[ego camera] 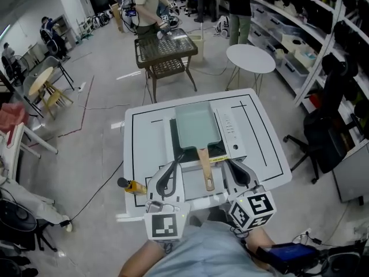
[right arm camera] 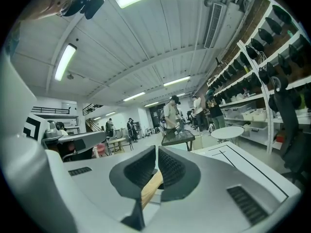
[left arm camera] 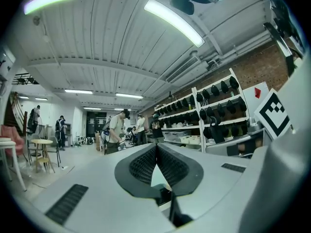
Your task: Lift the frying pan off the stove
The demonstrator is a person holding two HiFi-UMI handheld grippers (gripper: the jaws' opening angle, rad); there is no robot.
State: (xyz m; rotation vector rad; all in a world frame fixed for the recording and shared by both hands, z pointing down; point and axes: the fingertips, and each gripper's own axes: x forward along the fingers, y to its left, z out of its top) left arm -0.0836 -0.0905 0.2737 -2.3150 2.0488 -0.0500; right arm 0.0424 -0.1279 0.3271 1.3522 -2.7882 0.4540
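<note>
Looking down in the head view, the frying pan (ego camera: 197,126) sits on the stove (ego camera: 230,133), its wooden handle (ego camera: 206,169) lying between the left gripper (ego camera: 174,165) and the right gripper (ego camera: 232,166); the lift looks not yet begun

Left gripper view: jaws clenched on nothing, pan out of sight

Right gripper view: jaws clenched and empty, with the handle glimpsed just below them; next they likely need to open and grasp it

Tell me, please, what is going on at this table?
A person holds a hand-held gripper in each hand at the near edge of a white table. The left hand-held gripper and the right hand-held gripper are both shut and empty. The frying pan sits on the stove, its wooden handle pointing toward the person, between the two grippers; neither touches it.
</note>
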